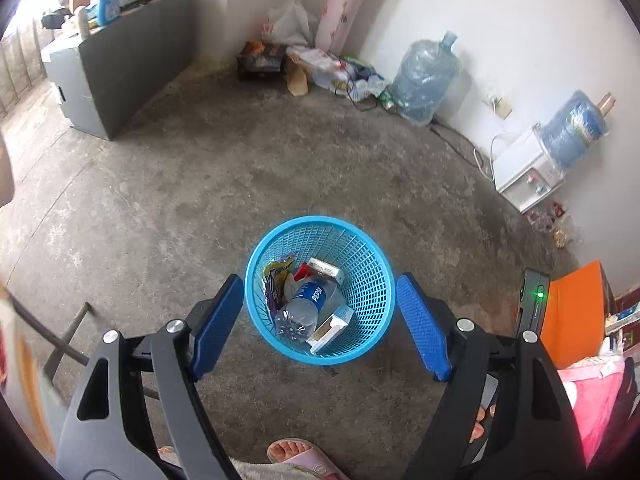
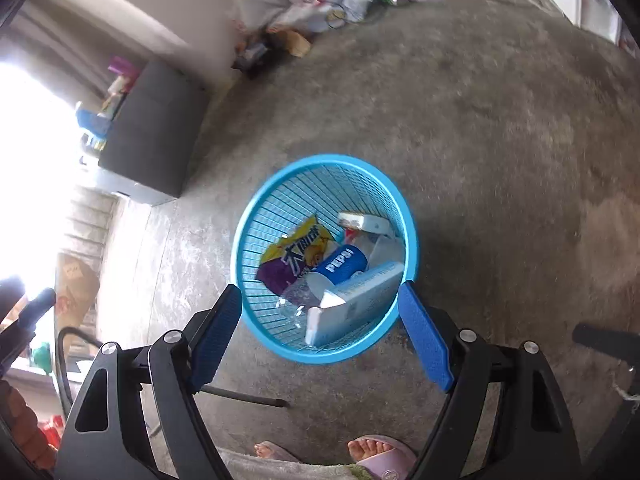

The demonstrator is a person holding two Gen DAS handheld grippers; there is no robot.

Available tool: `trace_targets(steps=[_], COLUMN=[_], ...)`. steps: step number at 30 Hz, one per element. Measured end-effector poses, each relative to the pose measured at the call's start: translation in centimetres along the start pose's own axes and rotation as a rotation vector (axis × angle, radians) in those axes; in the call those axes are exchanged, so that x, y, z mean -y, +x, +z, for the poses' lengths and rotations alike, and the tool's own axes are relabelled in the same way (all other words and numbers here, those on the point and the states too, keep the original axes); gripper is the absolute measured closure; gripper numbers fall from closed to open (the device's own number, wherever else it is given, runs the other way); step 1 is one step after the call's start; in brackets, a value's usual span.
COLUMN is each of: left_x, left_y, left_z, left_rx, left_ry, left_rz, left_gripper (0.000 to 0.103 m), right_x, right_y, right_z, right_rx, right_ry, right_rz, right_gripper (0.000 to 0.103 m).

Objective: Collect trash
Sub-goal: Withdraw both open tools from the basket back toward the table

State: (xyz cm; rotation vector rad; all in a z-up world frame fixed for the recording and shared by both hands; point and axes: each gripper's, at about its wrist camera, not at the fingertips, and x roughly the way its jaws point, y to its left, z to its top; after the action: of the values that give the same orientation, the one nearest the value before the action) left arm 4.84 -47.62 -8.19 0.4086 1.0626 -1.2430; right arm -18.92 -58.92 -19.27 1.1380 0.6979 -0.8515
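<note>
1. Feet in pink slippers (image 1: 304, 454) stand nearest me on the bare concrete floor (image 1: 168, 184).
2. My left tool (image 1: 320, 320) and right tool (image 2: 320, 328) both gape wide, holding nothing.
3. The blue mesh basket (image 1: 370, 280) sits just beyond them, holding a Pepsi bottle (image 1: 306, 306), cartons and a snack wrapper (image 2: 296, 252).
4. Water jugs (image 1: 426, 80) line the far wall.

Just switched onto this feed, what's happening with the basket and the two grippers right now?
A person in pink slippers stands over a blue mesh basket on the concrete floor, a gripper in each hand. Both the left gripper and right gripper are open and empty above it. The basket already holds a Pepsi bottle, a yellow snack bag and small cartons. More litter lies along the far wall.
</note>
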Motion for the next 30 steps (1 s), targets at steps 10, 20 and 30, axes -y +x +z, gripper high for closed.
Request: trace_targets(steps=[10, 20, 30], left_x=[-4.4, -12.0, -21.1], left_y=[-16.9, -32.3, -40.9], left_z=[-6.7, -17.7, -27.6], left_rx=[0.309, 0.569, 0.701], left_ry=[-0.082, -0.234, -0.424], left_rz=[0.138, 0.441, 0.65], left_gripper=[0.029, 0.029, 0.029], right_x=[-9.6, -22.4, -36.0], right_y=[-7.7, -10.7, -9.3], right_z=[-1.7, -7.2, -14.0], right_rx=[0.088, 0.026, -0.088], right_ry=[-0.307, -0.623, -0.902], right_rz=[0.167, 0.355, 0.449], right_gripper=[0.025, 0.026, 0.027])
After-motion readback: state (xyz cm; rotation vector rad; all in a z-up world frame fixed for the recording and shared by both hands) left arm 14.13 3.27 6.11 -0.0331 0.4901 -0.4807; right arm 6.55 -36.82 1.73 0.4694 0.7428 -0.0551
